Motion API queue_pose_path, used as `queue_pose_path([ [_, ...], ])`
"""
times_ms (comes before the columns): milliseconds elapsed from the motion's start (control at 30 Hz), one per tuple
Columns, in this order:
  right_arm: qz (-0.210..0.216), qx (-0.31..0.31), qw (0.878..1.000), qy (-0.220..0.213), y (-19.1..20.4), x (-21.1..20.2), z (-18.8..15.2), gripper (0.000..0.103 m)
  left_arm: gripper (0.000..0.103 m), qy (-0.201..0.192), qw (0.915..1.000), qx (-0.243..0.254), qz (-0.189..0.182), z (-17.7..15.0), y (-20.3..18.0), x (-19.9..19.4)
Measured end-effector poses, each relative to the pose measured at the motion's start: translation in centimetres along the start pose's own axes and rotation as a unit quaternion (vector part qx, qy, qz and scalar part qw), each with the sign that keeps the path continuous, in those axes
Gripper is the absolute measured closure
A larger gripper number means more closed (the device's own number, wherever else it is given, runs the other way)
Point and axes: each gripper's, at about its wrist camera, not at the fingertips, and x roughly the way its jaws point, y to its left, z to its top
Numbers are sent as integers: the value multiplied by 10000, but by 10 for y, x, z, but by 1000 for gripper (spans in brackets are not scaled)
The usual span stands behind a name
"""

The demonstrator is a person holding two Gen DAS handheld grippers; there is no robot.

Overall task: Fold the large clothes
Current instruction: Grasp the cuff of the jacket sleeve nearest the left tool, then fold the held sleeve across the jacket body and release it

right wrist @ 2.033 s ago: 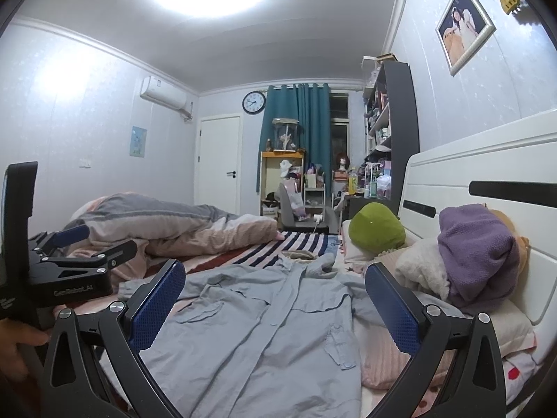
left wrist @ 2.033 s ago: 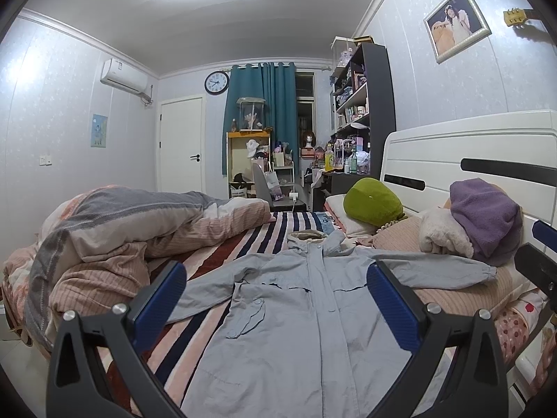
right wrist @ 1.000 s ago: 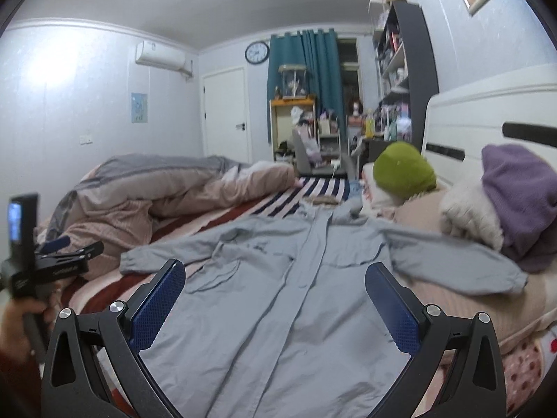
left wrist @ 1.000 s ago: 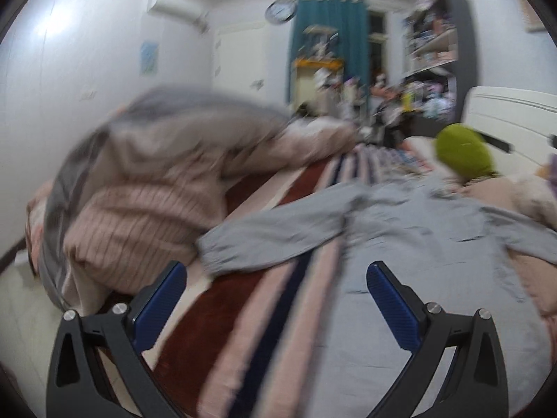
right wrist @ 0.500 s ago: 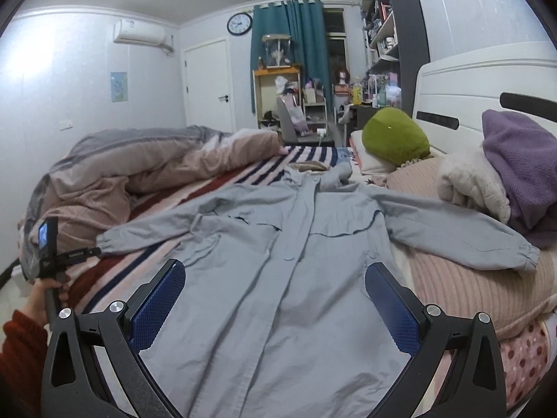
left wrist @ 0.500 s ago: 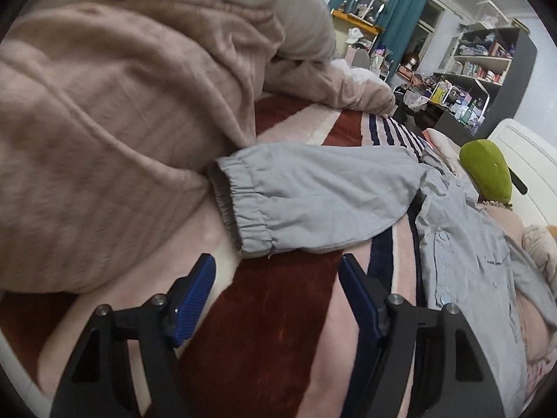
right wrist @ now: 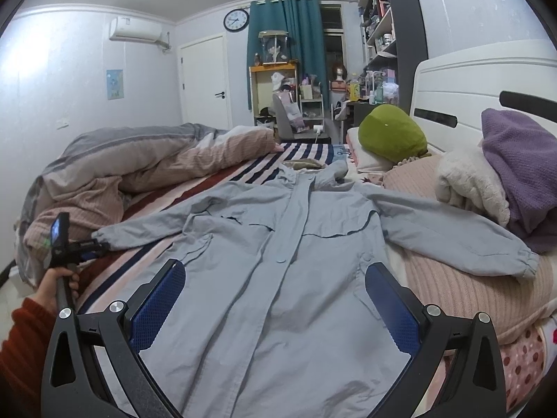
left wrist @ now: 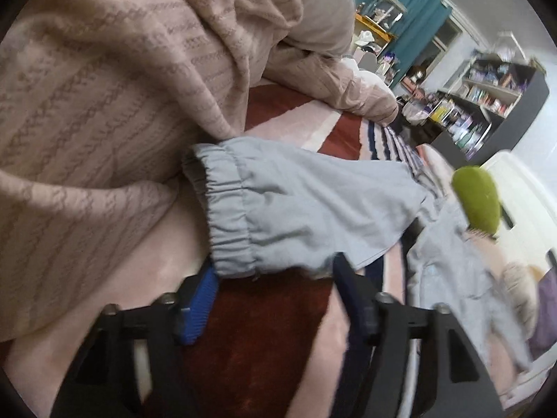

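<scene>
A large light-grey jacket (right wrist: 278,271) lies spread face up on the striped bed, both sleeves stretched out sideways. In the left wrist view its left sleeve cuff (left wrist: 226,209) lies right in front of my left gripper (left wrist: 275,278), whose blue-padded fingers are open and sit at either side of the cuff's lower edge. The left gripper also shows at the sleeve end in the right wrist view (right wrist: 87,247). My right gripper (right wrist: 275,299) is open and empty, hovering above the jacket's lower front.
A bunched pink and grey duvet (left wrist: 104,87) lies against the cuff on the left. A green cushion (right wrist: 391,132), pink pillow (right wrist: 452,278) and purple blanket (right wrist: 515,170) lie along the white headboard (right wrist: 487,80). Shelves and a cluttered desk stand beyond the bed.
My left gripper has swung left and down to the sleeve cuff and narrowed around its edge. My right gripper has lowered over the jacket body and stayed open.
</scene>
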Motion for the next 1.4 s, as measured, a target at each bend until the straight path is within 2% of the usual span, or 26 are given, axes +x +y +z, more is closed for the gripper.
queue_pose_path([
  [267,-20,-100,9999,37,0,-1,1,0,29,207,9982,-116,544,14,-6,18],
  [400,-2,-93,10000,32,1,-1,1,0,56,246,9946,58,1004,18,-13,22],
  [433,4,-76,10000,35,1,-2,1,0,62,269,9951,45,948,19,-14,22],
  [533,32,5,10000,18,-2,-5,1,0,66,311,9967,63,742,19,-20,16],
  [633,152,87,9998,-70,-5,-10,2,0,67,247,9971,310,645,19,-35,2],
  [767,281,111,9994,-194,-7,-20,2,0,68,-110,9975,594,358,23,-64,-29],
  [867,358,136,9989,-268,-11,-27,0,0,69,-503,9940,969,-21,27,-102,-59],
  [967,424,176,9984,-335,-18,-37,-2,0,69,-925,9840,1442,-483,27,-155,-91],
  [1067,384,169,9982,-436,-26,-48,-6,0,70,-947,9738,1859,-908,20,-208,-104],
  [1133,337,172,9981,-489,-33,-53,-8,0,70,-905,9619,2285,-1195,3,-247,-109],
  [1200,249,190,9983,-491,-42,-57,-12,0,70,-709,9496,2665,-1489,-23,-282,-107],
  [1300,160,262,9985,-451,-56,-58,-20,0,70,-132,9311,3137,-1854,-75,-323,-91],
  [1400,102,400,9984,-385,-72,-58,-27,0,69,582,9147,3571,-1802,-134,-346,-56],
])
